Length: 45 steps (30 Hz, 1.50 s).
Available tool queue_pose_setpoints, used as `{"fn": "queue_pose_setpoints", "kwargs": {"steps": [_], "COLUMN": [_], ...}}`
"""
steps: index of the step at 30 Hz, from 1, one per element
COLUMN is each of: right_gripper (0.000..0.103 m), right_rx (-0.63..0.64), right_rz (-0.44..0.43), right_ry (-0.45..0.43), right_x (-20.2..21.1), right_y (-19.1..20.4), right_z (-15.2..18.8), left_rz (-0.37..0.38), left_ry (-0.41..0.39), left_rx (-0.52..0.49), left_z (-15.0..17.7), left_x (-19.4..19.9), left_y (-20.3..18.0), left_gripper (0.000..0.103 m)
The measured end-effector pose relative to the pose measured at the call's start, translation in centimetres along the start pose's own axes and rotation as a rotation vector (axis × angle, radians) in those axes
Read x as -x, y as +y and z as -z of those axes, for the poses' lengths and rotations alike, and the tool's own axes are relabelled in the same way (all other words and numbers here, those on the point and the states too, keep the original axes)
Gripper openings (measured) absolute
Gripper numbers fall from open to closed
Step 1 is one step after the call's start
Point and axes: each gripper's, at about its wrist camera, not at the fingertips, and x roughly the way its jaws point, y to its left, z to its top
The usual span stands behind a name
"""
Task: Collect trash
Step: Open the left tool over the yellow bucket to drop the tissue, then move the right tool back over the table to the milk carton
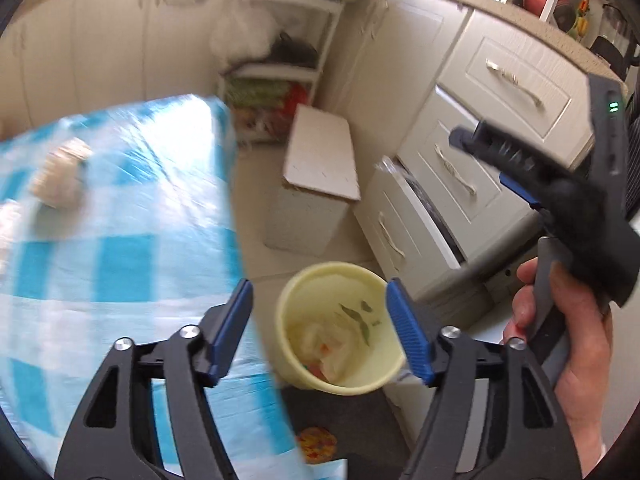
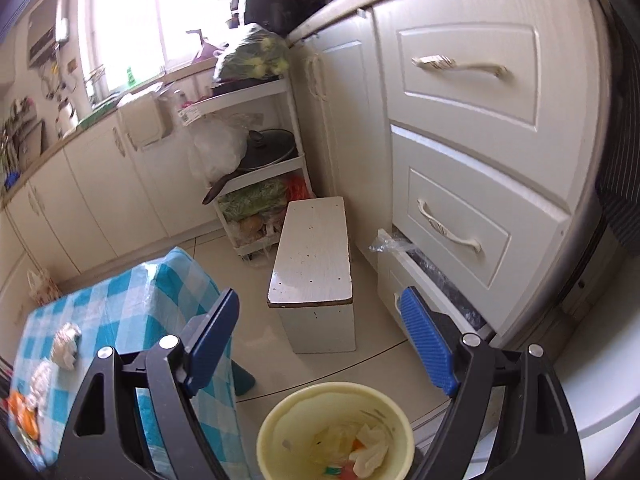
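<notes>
Left view: left hand-held gripper [image 1: 320,328] wide apart, empty, above the bin [image 1: 340,328]; trash [image 1: 332,344] inside; right hand-held gripper [image 1: 492,160] at 2 o'clock.
Right view: its fingers [image 2: 428,344] spread, empty; bin at 6 o'clock; counter [image 2: 120,308] at 9.

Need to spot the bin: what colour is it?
Pale yellow bin, trash inside; clearest in the right wrist view.

Cream cabinets [image 2: 100,184] and drawers [image 2: 468,80] line a kitchen with a pale tiled floor [image 2: 372,360] — a bright window [image 2: 132,20] washes out the far corner. A white shelf rack [image 2: 260,160] stands beside a low white stool [image 2: 316,256].
</notes>
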Motion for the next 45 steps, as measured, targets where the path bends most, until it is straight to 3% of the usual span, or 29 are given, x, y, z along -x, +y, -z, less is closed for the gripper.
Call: {"fn": "queue_pose_setpoints", "kwargs": {"steps": [4,7,18,31,45], "right_gripper": [0.083,0.086,0.089,0.091,0.091], "right_rx": [0.148,0.241,0.487,0.596,0.671], "right_rz": [0.016,0.016,-0.056,-0.146,-0.232], "right_ry": [-0.037,-0.068,-0.124,-0.138,-0.105], "right_x": [1.6,3.0,6.1,9.0,10.3], "right_y": [3.3,5.8,14.8,20.9,24.6], "right_z": [0.4,0.9,3.0,5.8,8.2], "left_rz": [-0.104,-0.151,-0.249,-0.302,-0.379], "left_ry": [-0.123,-0.166,-0.210,-0.239,-0.244], "left_rx": [-0.040,-0.028,0.094,0.170,0.178], "left_z": [0.1,0.1,1.7,3.1,4.8], "left_x": [5.5,8.7,14.8,18.3,20.6], "left_y": [2.7,5.2,13.5,19.0,22.9], "left_gripper": [0.079,0.081,0.082,0.083,0.084]}}
